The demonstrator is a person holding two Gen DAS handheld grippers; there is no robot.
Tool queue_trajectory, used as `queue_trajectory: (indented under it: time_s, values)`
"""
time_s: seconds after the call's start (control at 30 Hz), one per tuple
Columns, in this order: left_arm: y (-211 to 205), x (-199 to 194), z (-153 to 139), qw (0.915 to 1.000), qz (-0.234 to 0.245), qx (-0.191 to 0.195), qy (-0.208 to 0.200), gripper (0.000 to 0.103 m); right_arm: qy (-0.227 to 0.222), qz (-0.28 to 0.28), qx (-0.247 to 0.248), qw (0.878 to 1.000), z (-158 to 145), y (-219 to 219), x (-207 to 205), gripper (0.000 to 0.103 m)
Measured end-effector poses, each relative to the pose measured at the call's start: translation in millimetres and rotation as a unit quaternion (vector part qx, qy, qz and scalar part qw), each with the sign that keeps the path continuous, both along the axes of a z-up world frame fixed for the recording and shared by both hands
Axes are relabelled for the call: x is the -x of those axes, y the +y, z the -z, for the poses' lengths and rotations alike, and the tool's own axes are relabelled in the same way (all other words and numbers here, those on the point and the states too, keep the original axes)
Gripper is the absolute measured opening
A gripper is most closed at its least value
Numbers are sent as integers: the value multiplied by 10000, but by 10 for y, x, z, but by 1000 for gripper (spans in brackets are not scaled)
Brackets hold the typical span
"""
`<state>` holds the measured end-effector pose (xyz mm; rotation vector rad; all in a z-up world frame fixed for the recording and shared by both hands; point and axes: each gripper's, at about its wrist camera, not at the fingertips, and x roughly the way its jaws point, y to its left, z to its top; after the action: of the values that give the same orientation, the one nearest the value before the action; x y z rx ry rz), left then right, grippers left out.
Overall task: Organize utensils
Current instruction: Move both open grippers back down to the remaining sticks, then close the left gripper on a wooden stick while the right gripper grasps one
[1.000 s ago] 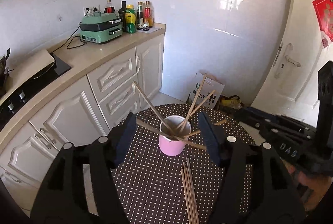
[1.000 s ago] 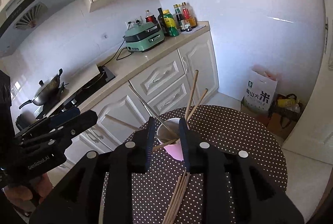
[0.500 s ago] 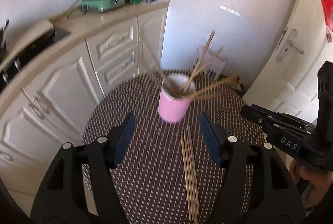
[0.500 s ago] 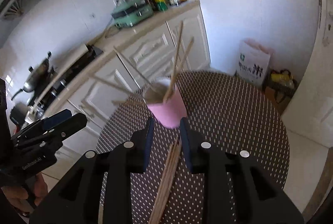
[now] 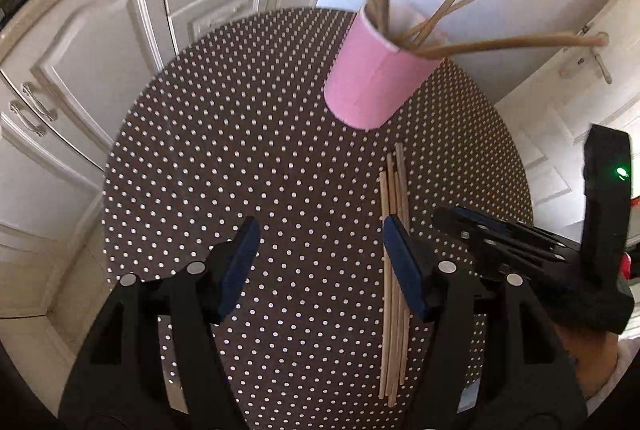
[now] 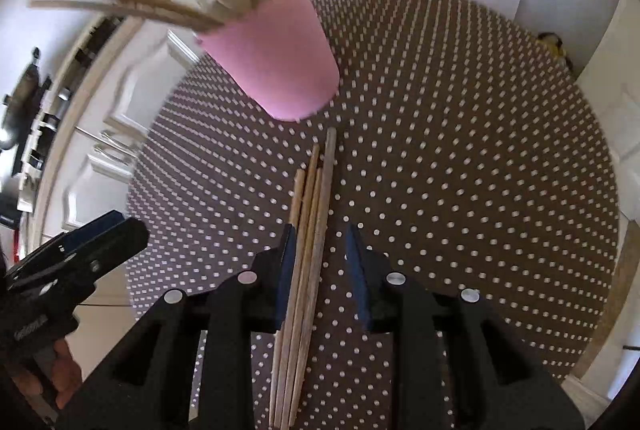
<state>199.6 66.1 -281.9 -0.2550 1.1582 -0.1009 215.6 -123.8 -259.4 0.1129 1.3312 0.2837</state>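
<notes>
A pink cup (image 5: 374, 80) holding several wooden chopsticks stands on the round brown polka-dot table (image 5: 224, 158); it also shows in the right wrist view (image 6: 280, 58). A bundle of loose chopsticks (image 5: 394, 270) lies flat on the table in front of the cup. My left gripper (image 5: 320, 254) is open and empty, low over the table, with the bundle under its right finger. My right gripper (image 6: 320, 254) is open, its jaws straddling the loose chopsticks (image 6: 306, 254) without closing on them.
White kitchen cabinets (image 5: 120, 42) curve along the left behind the table. A white door with a handle (image 5: 592, 54) stands at the right. The table (image 6: 460, 150) edge drops off to white floor all around.
Both grippers have dropped and tilted down toward the table. The cup now sits high in both views and the loose chopsticks lie between or under the fingers.
</notes>
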Motion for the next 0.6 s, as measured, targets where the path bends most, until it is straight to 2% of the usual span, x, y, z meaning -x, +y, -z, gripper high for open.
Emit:
queue_trajectory:
  time_s: [0.23,0.47,0.6]
  values:
    - [8,-127,198,9996,114,71,259,63,256,82,381,9989,267,139,-157,15]
    - [-58,-252,354,9986,235,126,457,63,334,-25,501,9982,310,309,-382,15]
    - [-102,-351,427,9980,271,158,552,63,364,-27,668,9971,363,420,-484,5]
